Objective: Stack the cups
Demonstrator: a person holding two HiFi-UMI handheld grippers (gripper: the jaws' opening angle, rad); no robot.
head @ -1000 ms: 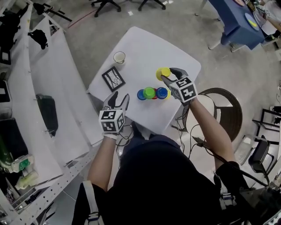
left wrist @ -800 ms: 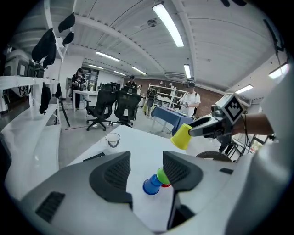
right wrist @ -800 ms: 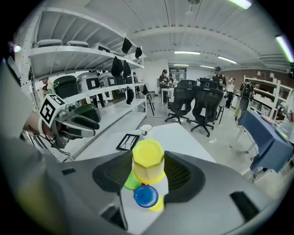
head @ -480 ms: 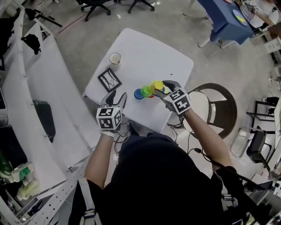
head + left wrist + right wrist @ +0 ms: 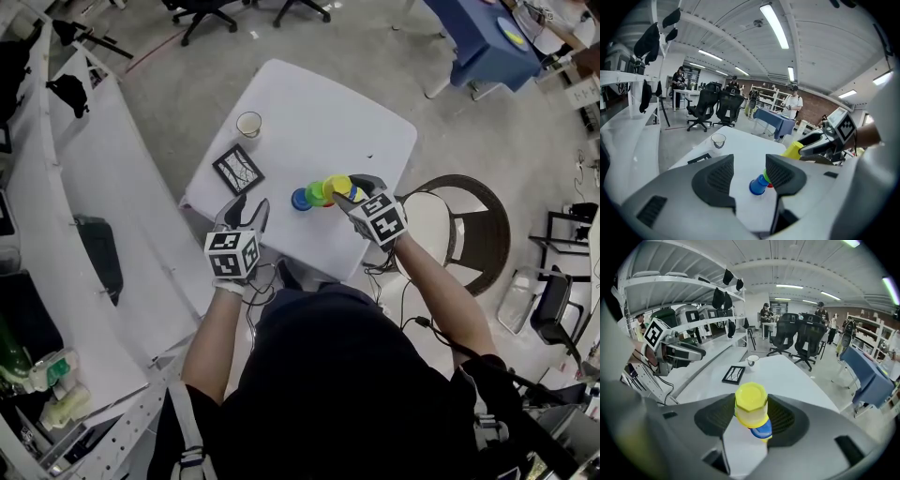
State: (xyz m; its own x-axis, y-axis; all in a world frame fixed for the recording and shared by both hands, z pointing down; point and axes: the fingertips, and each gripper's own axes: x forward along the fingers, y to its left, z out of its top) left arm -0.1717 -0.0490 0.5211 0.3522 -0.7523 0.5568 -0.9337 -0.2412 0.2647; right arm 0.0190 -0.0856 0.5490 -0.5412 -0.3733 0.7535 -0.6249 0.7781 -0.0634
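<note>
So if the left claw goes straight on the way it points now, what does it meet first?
Probably the blue cup, seen straight ahead between the open jaws of the left claw; nothing stands before it, though depth is unclear.

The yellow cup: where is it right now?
Head view: the yellow cup is gripped in the right claw, just right of the green cup, above the white table.

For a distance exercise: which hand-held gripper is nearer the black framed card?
Left. The left hand-held gripper is just on the person's side of the black framed card; the right hand-held gripper, gripping the yellow cup, is farther off.
</note>
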